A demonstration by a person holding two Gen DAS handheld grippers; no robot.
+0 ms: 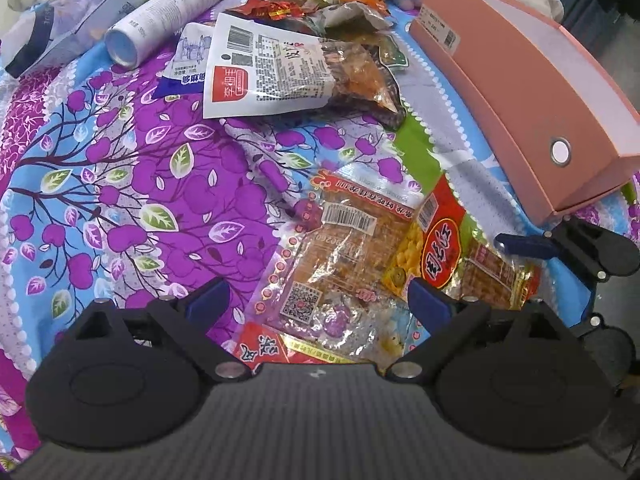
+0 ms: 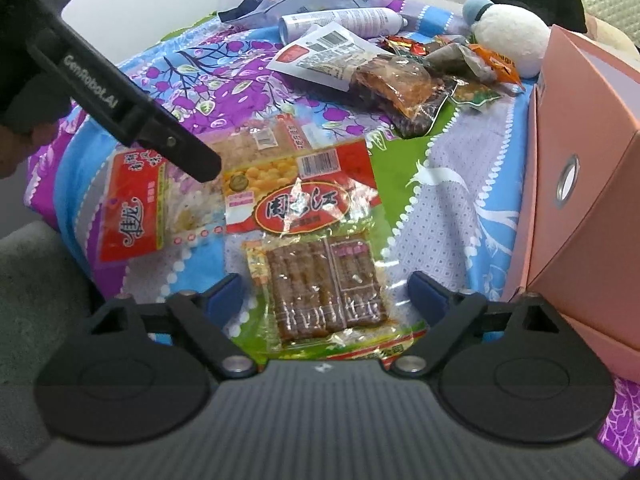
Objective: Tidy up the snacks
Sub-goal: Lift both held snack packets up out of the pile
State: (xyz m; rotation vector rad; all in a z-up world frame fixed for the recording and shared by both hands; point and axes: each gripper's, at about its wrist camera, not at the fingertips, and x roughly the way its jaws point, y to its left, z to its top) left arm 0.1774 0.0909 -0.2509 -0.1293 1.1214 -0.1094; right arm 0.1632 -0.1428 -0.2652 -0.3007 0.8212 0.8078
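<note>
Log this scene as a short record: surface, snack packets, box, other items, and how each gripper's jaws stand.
surface: floral bedsheet, purple and blue
near packets: clear packet of brown strips; red and yellow packet overlapping it; red and clear packet beside that
far pile: white-label packet on smaller wrappers
box: pink box, closed, beside the packets
other items: white spray can, lying down; plush toy
left gripper: jaws open, nothing gripped
right gripper: jaws open over the strip packet
</note>
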